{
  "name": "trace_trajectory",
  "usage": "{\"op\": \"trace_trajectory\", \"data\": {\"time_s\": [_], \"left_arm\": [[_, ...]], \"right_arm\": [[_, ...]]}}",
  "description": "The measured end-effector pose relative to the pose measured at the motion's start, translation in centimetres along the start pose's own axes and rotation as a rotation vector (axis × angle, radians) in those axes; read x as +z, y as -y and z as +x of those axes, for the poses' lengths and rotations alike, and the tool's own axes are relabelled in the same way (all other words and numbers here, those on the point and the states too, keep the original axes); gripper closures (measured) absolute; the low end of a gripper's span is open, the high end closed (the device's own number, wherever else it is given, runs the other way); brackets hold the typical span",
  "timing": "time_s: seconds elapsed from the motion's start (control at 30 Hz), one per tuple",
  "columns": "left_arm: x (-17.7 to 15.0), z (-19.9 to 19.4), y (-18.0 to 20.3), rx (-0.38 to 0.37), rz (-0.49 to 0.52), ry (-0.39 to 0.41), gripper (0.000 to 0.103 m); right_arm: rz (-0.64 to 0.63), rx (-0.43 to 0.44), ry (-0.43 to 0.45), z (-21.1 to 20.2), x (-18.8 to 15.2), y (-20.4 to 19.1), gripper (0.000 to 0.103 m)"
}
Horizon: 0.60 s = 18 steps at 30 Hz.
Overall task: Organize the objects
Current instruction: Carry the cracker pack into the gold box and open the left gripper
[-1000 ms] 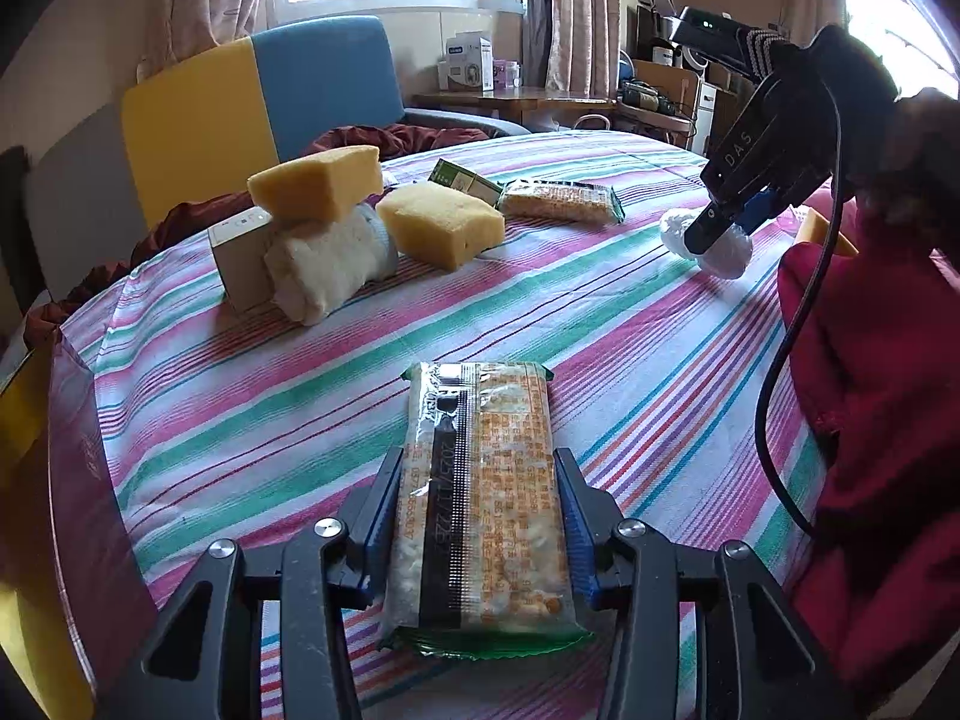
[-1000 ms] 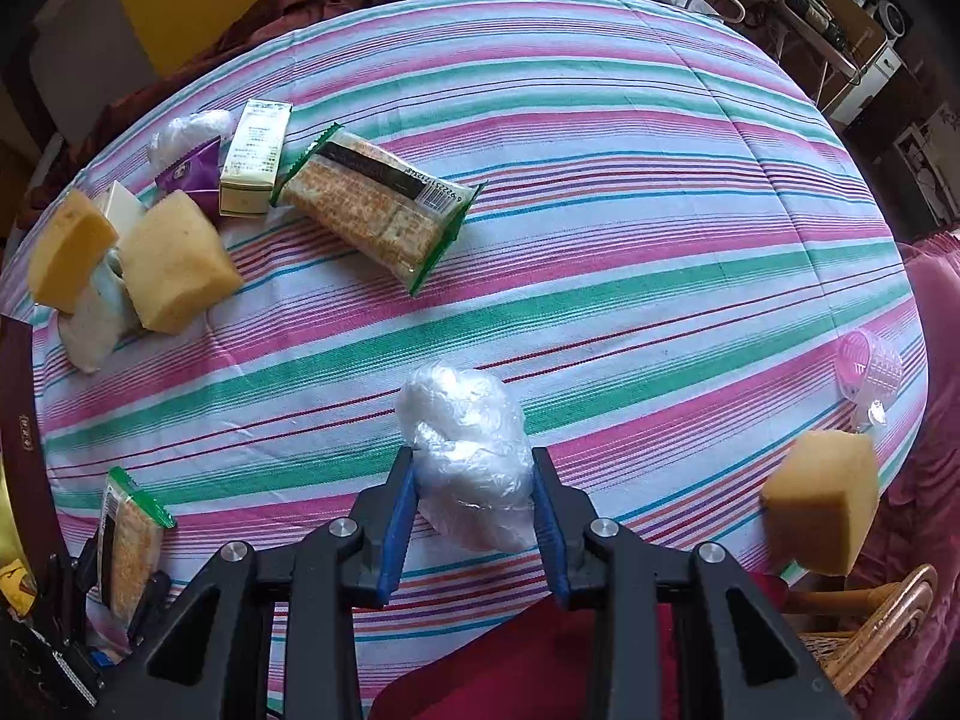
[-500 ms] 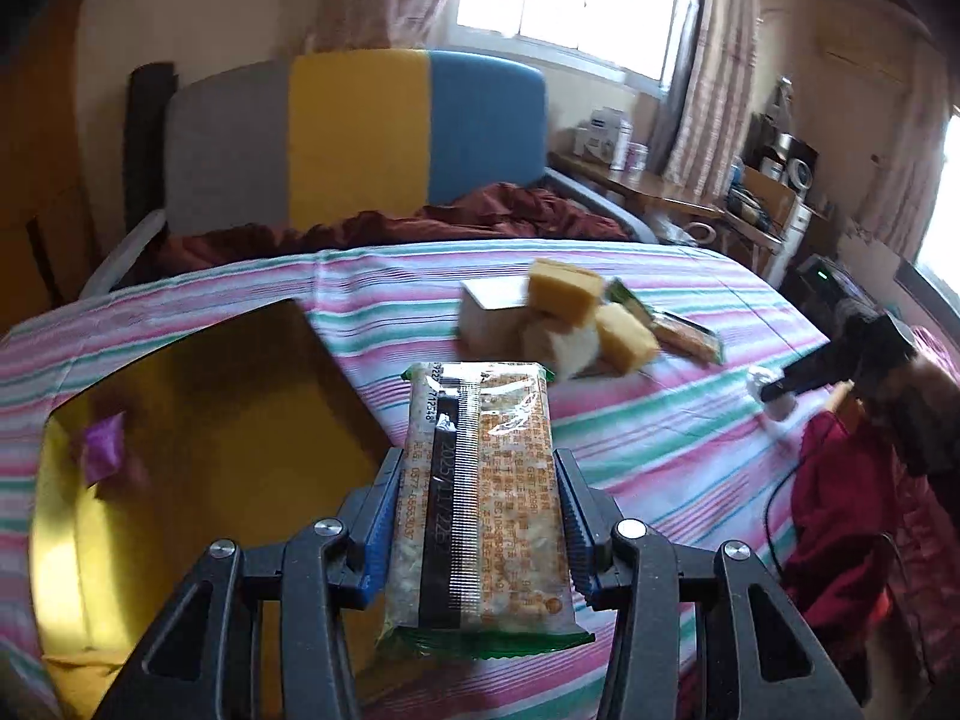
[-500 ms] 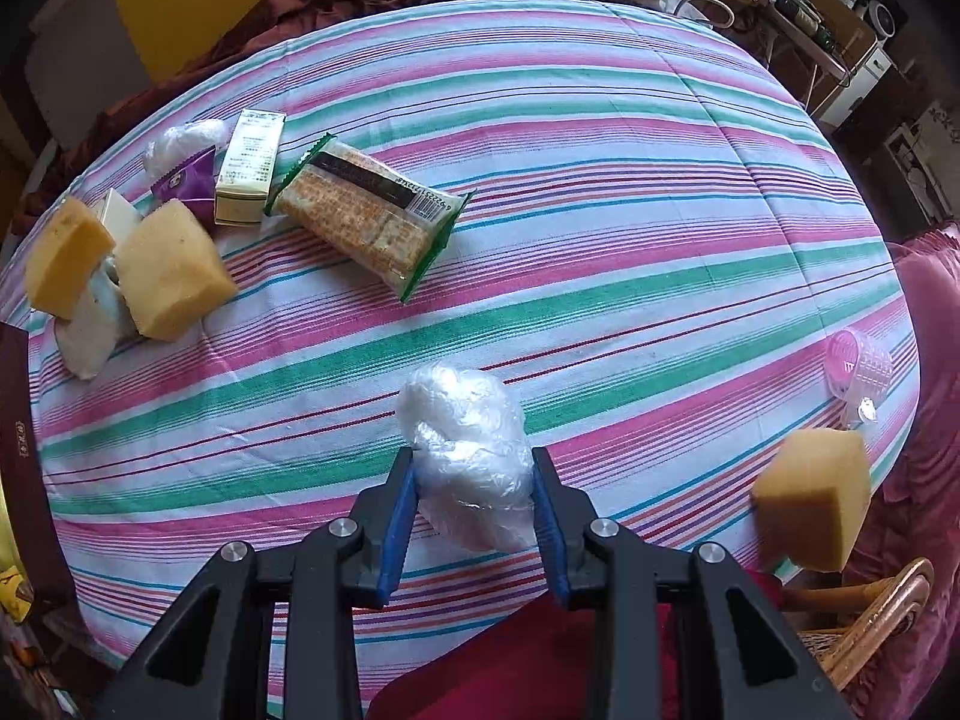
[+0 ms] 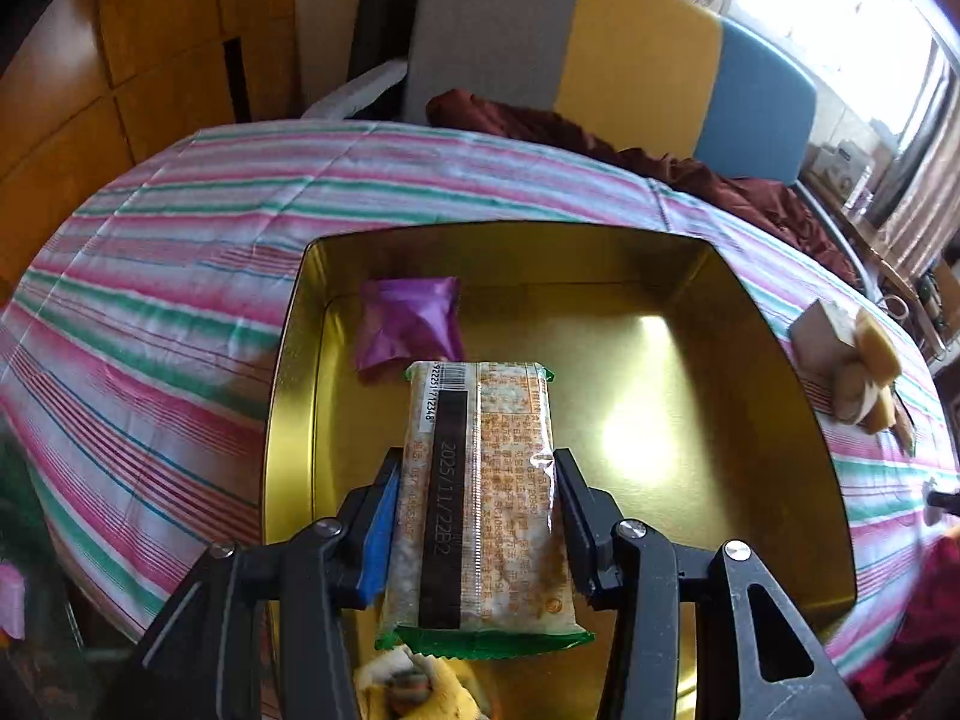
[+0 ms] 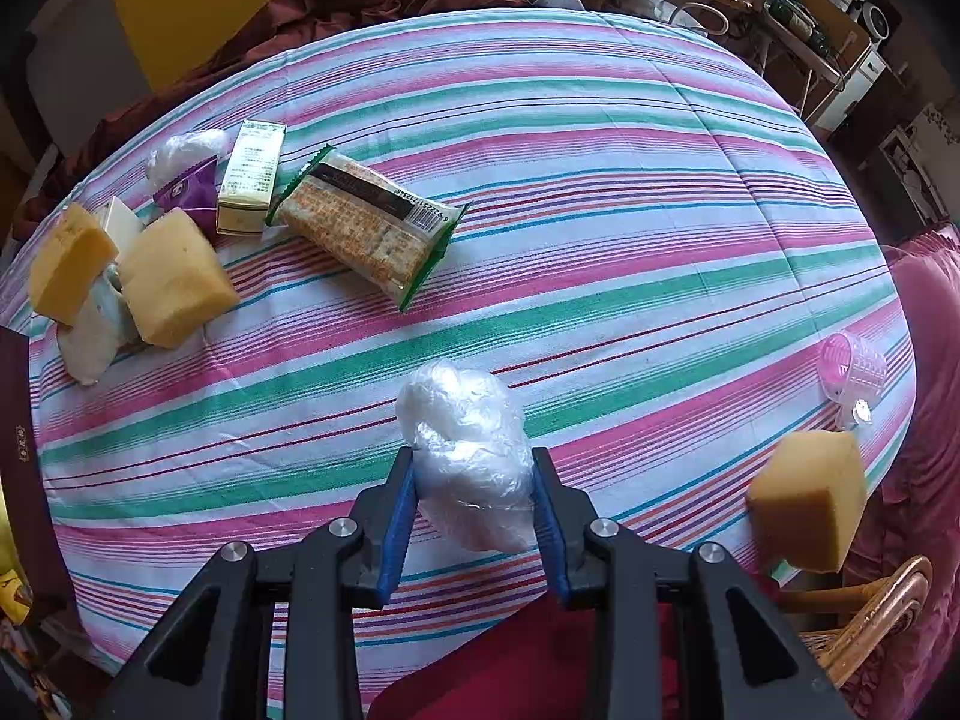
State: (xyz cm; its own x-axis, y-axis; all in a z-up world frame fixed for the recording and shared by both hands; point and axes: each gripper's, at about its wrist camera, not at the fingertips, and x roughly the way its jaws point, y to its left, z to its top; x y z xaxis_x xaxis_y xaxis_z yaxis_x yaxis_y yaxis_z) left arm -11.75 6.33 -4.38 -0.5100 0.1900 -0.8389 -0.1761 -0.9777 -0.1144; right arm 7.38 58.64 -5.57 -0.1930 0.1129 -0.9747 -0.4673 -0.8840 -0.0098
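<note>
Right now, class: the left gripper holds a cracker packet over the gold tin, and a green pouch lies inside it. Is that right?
Not quite. The pouch in the gold tin is purple, as the left wrist view shows. The left gripper does hold the cracker packet over the tin.

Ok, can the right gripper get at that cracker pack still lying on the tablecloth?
Probably not yet: the right gripper is shut on a white plastic bundle, so its jaws are occupied. The path across the tablecloth to the cracker pack looks unobstructed.
</note>
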Motion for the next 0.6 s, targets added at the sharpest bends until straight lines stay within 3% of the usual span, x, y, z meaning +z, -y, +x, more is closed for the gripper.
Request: {"op": "trace_trajectory", "data": {"time_s": [0.2, 0.33, 0.4, 0.47, 0.6], "left_arm": [[0.0, 1.8, -0.9, 0.078, -0.032, -0.05, 0.055], [-0.4, 2.3, -1.2, 0.092, -0.046, -0.075, 0.055], [-0.5, 1.8, -0.9, 0.096, -0.039, -0.056, 0.05], [-0.6, 1.2, -0.6, 0.117, -0.021, -0.027, 0.037], [-0.8, 0.0, -0.7, 0.132, -0.007, 0.023, 0.037]], "right_arm": [[0.001, 0.002, -0.001, -0.2, 0.0, 0.6, 0.067], [0.003, 0.003, -0.002, -0.1, 0.2, 1.0, 0.067], [0.004, 0.004, -0.002, -0.1, 0.2, 1.0, 0.067], [0.005, 0.006, -0.002, -0.2, 0.5, 0.7, 0.067], [0.006, 0.007, 0.001, -0.3, 0.5, 0.7, 0.067]]}}
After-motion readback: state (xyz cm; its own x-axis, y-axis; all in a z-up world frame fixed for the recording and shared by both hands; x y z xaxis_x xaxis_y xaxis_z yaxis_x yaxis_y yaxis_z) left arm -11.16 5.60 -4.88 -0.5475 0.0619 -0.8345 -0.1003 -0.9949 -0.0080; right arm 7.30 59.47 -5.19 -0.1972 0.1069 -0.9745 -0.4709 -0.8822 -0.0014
